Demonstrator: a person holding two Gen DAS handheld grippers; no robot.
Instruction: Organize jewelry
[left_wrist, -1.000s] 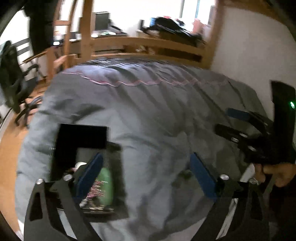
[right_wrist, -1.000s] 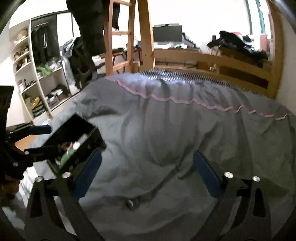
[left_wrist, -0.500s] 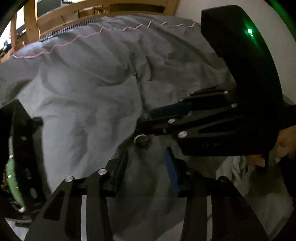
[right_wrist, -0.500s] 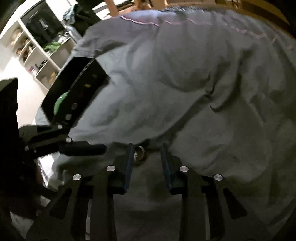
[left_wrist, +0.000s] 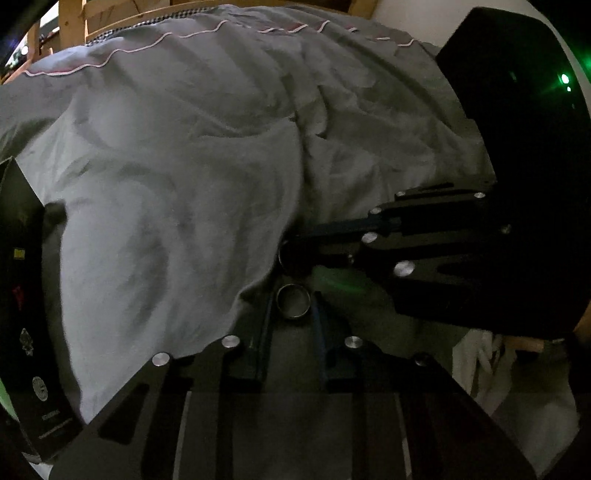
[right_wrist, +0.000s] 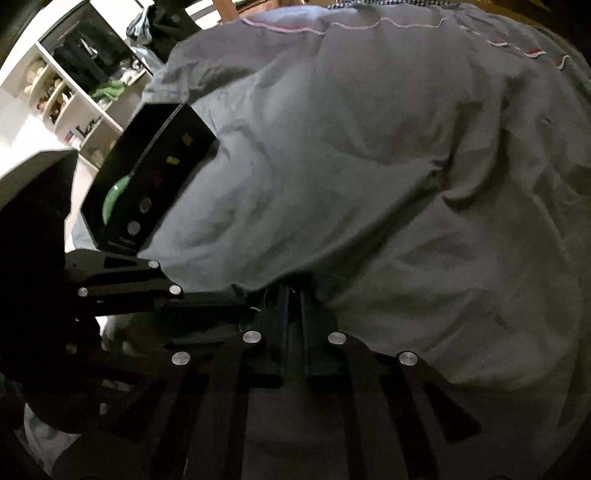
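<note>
Pinching a small metal ring (left_wrist: 293, 301) between the blue pads of our left gripper (left_wrist: 291, 314), we hold it just above the grey duvet (left_wrist: 166, 166); its jaws have just been closing, and the ring sits clamped flat between them. Our right gripper (right_wrist: 294, 299) reaches in from the right, tips almost meeting ours, fingers drawn fully together; whether they nip a second ring we cannot tell in the shadow. Off to our left waits the open black jewelry box (right_wrist: 155, 177), likely where the ring belongs.
</note>
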